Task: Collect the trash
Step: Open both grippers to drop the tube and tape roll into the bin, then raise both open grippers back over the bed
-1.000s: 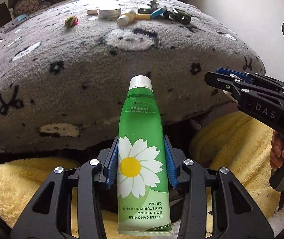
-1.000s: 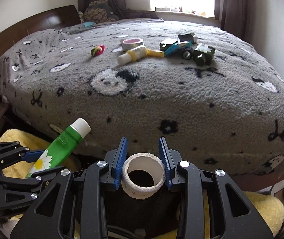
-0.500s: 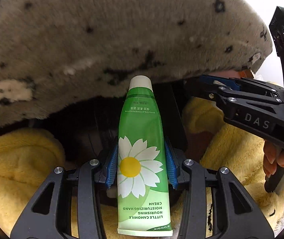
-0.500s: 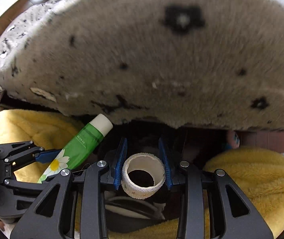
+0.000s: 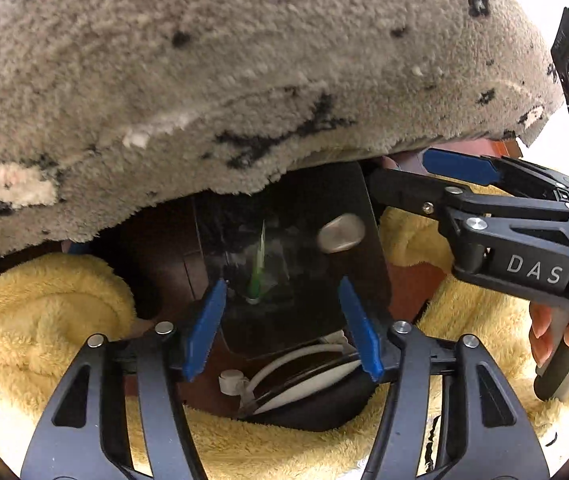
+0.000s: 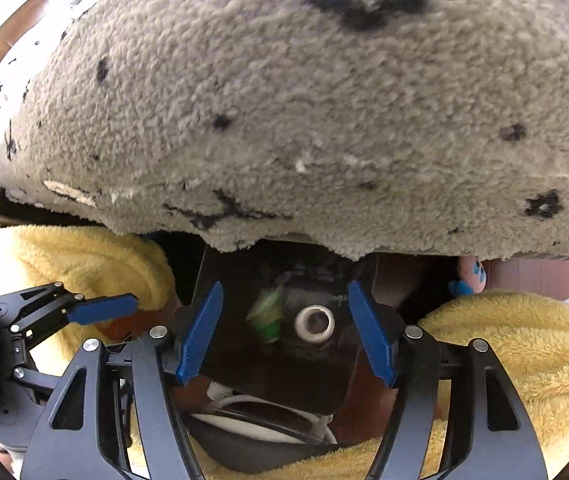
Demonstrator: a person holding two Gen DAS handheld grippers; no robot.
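Both grippers point steeply down over a dark bin. Left gripper has its blue-padded jaws opening, and nothing is pressed between them; the green tube shows below as a blurred streak, clear of the pads, inside the black trash bin. Right gripper is likewise opening with no object clamped: the white tape ring lies beneath the gap, apart from both pads, beside a smeared green shape that is the tube seen from this side. In the left wrist view the ring appears as a pale blur near the bin's right wall.

Under the bin's near edge sit white cables on a dark rounded object. Yellow fleece bunches on both sides of the bin. To the right in the left view, a person's hand grips the handle of the right gripper. Beyond and above, the grey patterned blanket overhangs the bed's edge, filling the upper half of both views.
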